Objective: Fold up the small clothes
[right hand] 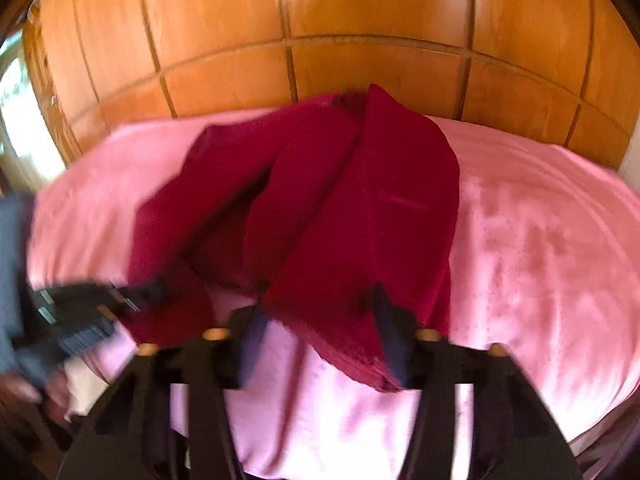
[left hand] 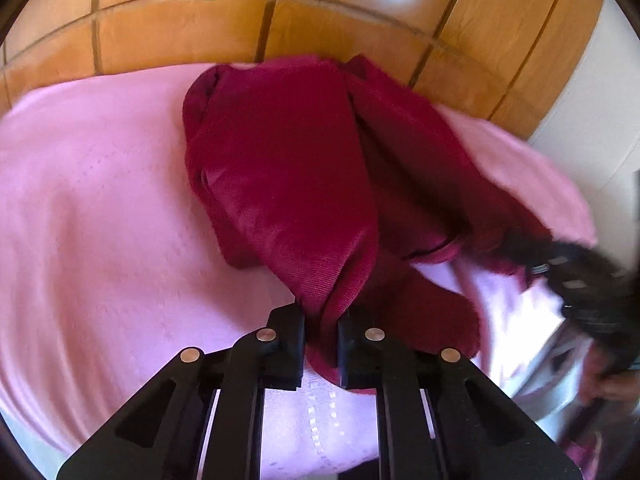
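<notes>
Fabric of the dark red garment (left hand: 288,184) is pinched between the closed-up left gripper (left hand: 322,350) at lower centre. The right gripper (right hand: 320,340) stands wide, cloth draped across. Pink bedspread (left hand: 92,216) beneath; wooden panelling (left hand: 200,36) beyond.

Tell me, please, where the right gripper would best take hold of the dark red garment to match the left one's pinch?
Probably the near hem corner of the dark red garment, approached from the near edge of the pink bedcover. That corner lies between the open fingers of the right gripper. The left gripper pinches its own hem corner the same way, so the cloth would hang evenly.
</notes>
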